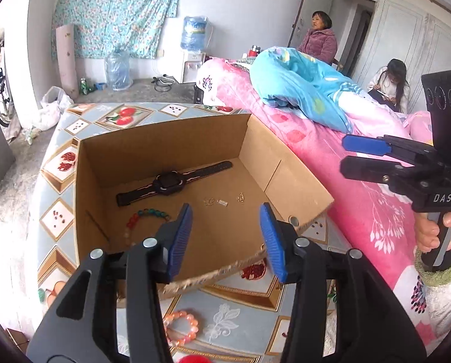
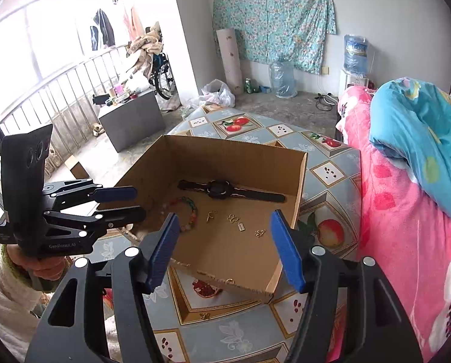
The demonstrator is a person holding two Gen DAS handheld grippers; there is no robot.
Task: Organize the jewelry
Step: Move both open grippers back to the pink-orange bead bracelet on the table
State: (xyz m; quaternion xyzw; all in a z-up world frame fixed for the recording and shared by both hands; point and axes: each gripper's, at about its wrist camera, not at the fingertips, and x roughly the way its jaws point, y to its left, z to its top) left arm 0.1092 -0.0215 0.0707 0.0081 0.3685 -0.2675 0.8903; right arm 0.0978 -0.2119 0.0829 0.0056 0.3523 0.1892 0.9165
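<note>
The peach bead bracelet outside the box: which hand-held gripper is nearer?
Left. The left hand-held gripper hovers open almost directly above the peach bead bracelet on the table; the right hand-held gripper hangs off toward the pink bed, farther away.

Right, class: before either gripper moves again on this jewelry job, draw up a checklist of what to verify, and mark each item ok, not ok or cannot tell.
1. Left gripper open, nothing between the pads: ok.
2. Right gripper open and empty: ok.
3. Watch lies inside the cardboard box: ok.
4. All jewelry boxed: not ok; the pink bead bracelet lies on the tablecloth.
5. Small gold charms all accounted for: cannot tell.
</note>
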